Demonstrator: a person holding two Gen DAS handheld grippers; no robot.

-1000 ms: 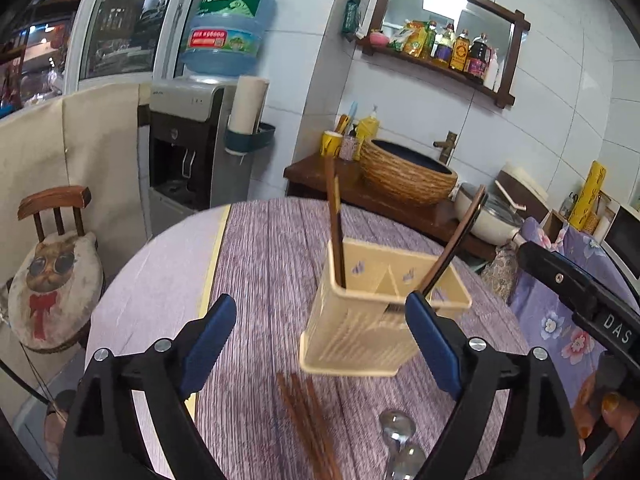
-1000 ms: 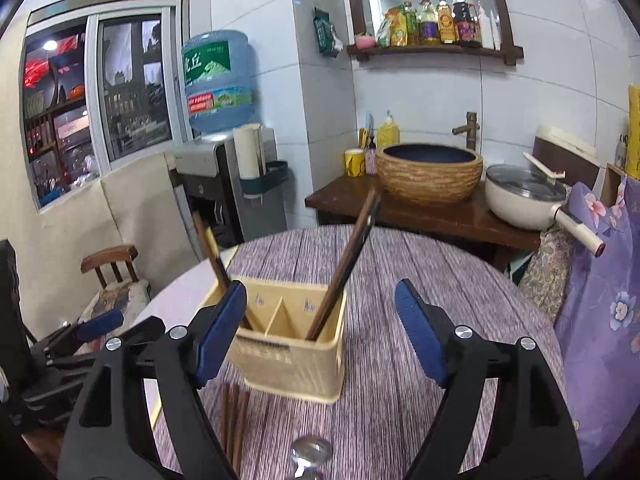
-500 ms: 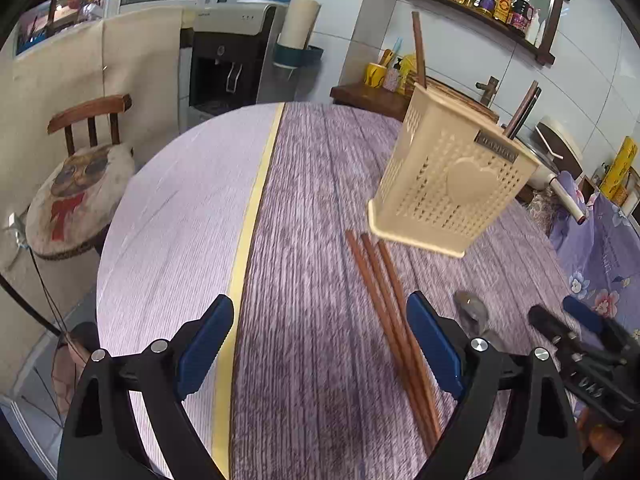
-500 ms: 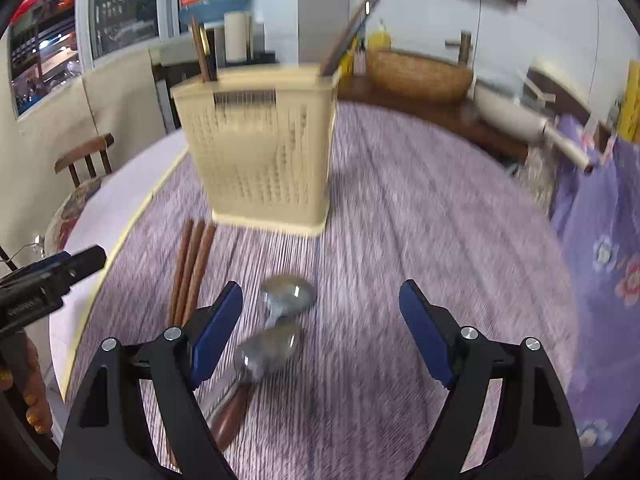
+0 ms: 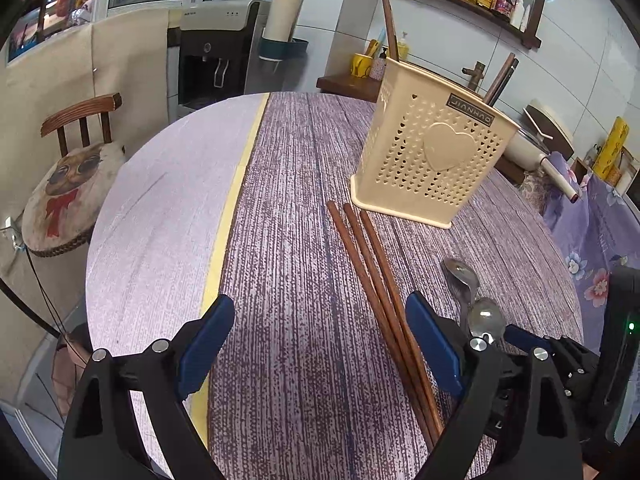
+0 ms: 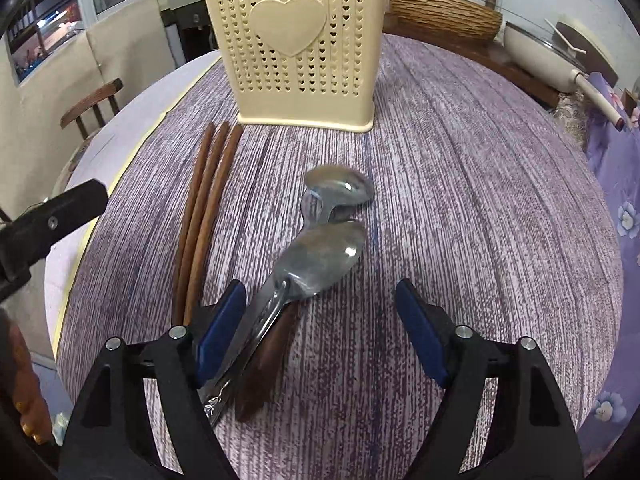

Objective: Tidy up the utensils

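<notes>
A cream perforated utensil holder (image 5: 432, 160) (image 6: 300, 40) stands on the round table (image 5: 168, 184), with a chopstick (image 5: 390, 24) and a dark handle (image 5: 500, 80) sticking out of it. Three brown chopsticks (image 5: 376, 288) (image 6: 200, 216) lie side by side in front of it. Beside them two metal spoons (image 5: 464, 276) (image 6: 320, 256) overlap on a brown wooden handle (image 6: 272, 356). My left gripper (image 5: 320, 320) hangs open over bare tabletop, the chopsticks by its right finger. My right gripper (image 6: 320, 300) is low over the spoons, its jaws closing a little, pads touching nothing.
A yellow tape strip (image 5: 236, 184) runs across the table. A wooden chair with a cushion (image 5: 68, 184) and a water dispenser (image 5: 216, 48) stand at the left. Behind are a woven basin (image 6: 444, 12) and a white pot (image 6: 536, 52). Floral cloth (image 6: 616, 160) lies at the right.
Both grippers have sunk toward the table and tipped downward. The holder's top has left the middle of each view; chopsticks and spoons now lie close below the fingers.
</notes>
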